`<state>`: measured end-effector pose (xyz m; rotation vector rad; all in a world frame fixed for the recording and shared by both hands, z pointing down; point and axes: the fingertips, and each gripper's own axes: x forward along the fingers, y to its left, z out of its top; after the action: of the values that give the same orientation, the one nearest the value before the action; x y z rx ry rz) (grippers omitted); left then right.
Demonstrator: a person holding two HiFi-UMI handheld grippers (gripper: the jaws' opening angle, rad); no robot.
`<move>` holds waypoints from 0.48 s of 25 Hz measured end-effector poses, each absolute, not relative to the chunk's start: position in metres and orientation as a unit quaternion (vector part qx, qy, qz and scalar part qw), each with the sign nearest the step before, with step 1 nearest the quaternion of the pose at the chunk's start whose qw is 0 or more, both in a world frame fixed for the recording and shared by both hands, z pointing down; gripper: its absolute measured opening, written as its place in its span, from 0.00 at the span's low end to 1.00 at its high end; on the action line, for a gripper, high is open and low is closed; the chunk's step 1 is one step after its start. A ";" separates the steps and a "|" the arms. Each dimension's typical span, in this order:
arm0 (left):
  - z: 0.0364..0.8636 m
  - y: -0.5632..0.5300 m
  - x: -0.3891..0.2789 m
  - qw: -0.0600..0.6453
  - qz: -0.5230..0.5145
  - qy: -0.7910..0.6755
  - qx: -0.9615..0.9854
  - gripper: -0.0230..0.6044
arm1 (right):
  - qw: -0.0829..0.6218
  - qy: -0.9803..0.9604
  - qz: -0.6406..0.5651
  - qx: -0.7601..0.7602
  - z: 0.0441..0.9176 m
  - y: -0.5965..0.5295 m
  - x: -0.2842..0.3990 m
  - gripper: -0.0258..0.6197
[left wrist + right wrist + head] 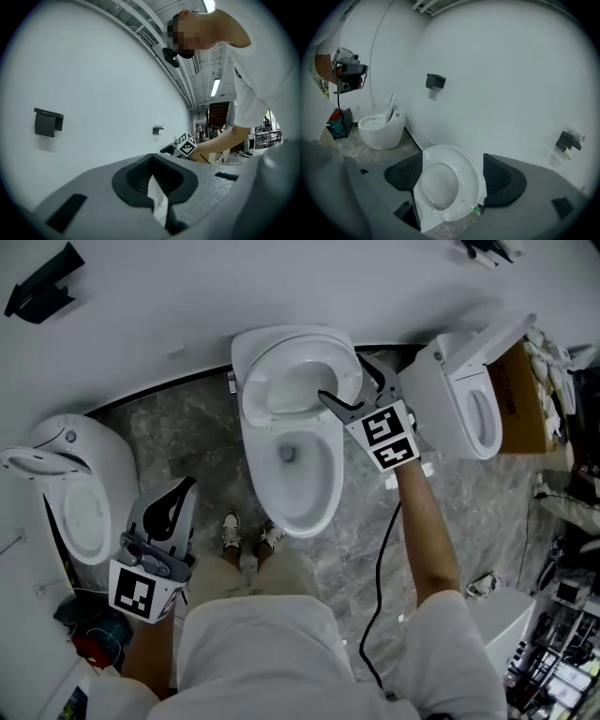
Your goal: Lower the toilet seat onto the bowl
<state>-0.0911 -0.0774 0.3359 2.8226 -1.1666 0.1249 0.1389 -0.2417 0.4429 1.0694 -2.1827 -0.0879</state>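
The middle toilet's white seat (255, 381) stands raised against the wall, above its bowl (323, 486). My right gripper (356, 388) is open at the seat's right side. One finger reaches in front of the seat opening and the other lies off its right edge. In the right gripper view the seat (464, 176) fills the gap between the two dark pads (499, 180), so my right gripper (452, 183) straddles it. My left gripper (178, 498) hangs low at the left, away from the toilet. Its jaws (157, 197) are nearly together with nothing in them.
Another white toilet (70, 493) stands at the left and a third (469, 399) at the right beside a cardboard box (520, 399). A black holder (37, 292) is on the wall. A cable (380, 587) trails from my right arm. The person's shoes (248, 532) are before the bowl.
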 end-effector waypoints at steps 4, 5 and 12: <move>0.341 -0.073 -0.099 0.048 0.049 -0.398 0.915 0.04 | 0.381 -0.835 -0.040 0.396 0.468 -0.260 0.139 0.63; 0.342 -0.073 -0.101 0.048 0.050 -0.402 0.913 0.04 | 0.389 -0.833 -0.041 0.390 0.474 -0.265 0.138 0.63; 0.343 -0.069 -0.113 0.048 0.058 -0.428 0.901 0.04 | 0.449 -0.816 -0.053 0.360 0.507 -0.301 0.135 0.63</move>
<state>-0.1131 -0.0685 0.3426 2.7458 -1.3053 0.1782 0.1346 -0.3011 0.5073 0.8908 -2.0176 -0.1320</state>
